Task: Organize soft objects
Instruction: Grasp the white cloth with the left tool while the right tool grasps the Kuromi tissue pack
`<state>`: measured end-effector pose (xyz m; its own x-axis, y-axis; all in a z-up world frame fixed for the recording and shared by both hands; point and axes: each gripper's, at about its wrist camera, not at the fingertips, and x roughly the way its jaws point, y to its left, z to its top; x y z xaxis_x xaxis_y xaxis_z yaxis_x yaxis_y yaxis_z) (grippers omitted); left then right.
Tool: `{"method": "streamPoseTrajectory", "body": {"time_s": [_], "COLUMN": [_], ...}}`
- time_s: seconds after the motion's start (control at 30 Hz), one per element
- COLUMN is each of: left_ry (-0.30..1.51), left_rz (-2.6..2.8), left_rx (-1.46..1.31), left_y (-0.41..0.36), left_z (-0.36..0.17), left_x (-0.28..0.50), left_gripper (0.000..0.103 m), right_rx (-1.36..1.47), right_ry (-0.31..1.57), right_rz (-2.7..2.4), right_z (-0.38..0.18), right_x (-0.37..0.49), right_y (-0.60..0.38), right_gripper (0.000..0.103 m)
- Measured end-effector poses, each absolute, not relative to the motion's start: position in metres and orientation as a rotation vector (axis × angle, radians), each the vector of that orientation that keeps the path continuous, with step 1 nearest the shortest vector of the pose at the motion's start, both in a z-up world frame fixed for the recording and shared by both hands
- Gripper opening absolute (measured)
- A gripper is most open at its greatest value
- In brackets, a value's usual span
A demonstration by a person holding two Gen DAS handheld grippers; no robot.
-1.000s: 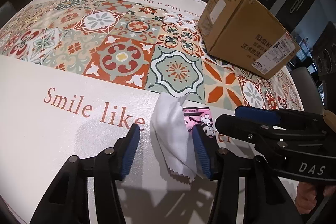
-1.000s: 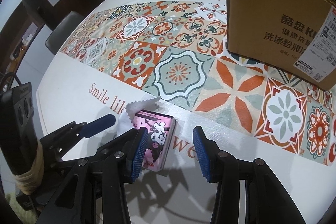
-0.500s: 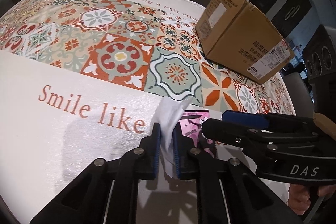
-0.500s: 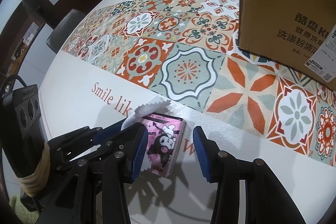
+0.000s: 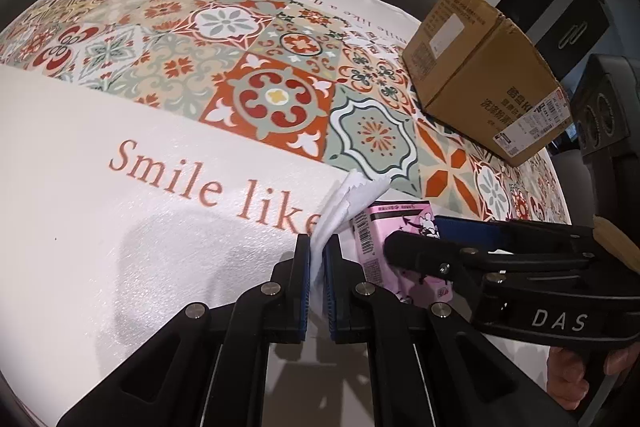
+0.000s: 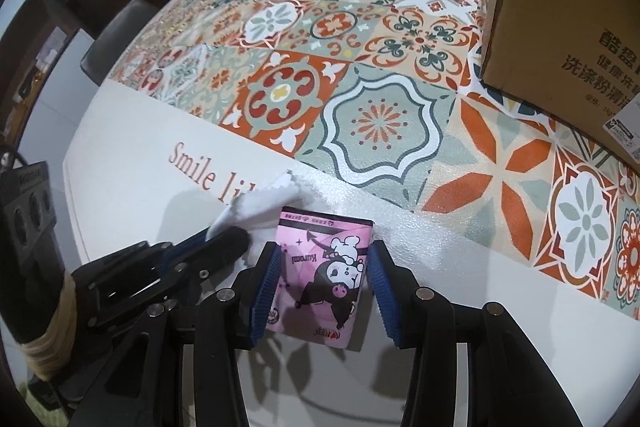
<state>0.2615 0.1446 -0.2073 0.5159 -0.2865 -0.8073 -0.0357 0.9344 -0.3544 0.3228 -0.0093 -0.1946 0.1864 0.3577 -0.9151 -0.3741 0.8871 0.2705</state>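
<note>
The left tool (image 5: pixel 317 267) is clenched on the white cloth (image 5: pixel 346 203), lifting its edge off the counter (image 5: pixel 120 235). Just beside it, the pink tissue pack (image 6: pixel 324 271) sits between the right tool's (image 6: pixel 324 287) parted pads, untouched on one side.

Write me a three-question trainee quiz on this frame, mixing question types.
1. True or false: the left hand-held gripper is shut on the white cloth.
2. The pink tissue pack sits: A) between the right hand-held gripper's fingers, B) on the cardboard box, C) under the cloth.
3. Fill in: the box stands on the ___ part of the tablecloth.

Key: 1 true; 2 A; 3 patterned.
</note>
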Motion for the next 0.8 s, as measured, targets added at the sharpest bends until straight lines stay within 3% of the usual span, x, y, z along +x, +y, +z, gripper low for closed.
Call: {"method": "streamPoseTrajectory", "body": {"time_s": [0.5,0.8], "left_ry": [1.031,1.031], "left_rz": [-0.130,-0.133], "left_rx": [-0.358,-0.336], "left_y": [0.156,0.152], "left_z": [-0.212,-0.210], "left_x": [0.258,0.258], "left_gripper": [0.007,0.006], "right_rx": [-0.058,-0.090], "right_ry": [1.295,1.291], "right_rz": [0.515,0.513], "right_z": [-0.205,-0.210], "right_x": [0.325,0.325], "right_y": [0.008,0.012], "right_gripper": [0.059,0.057]}}
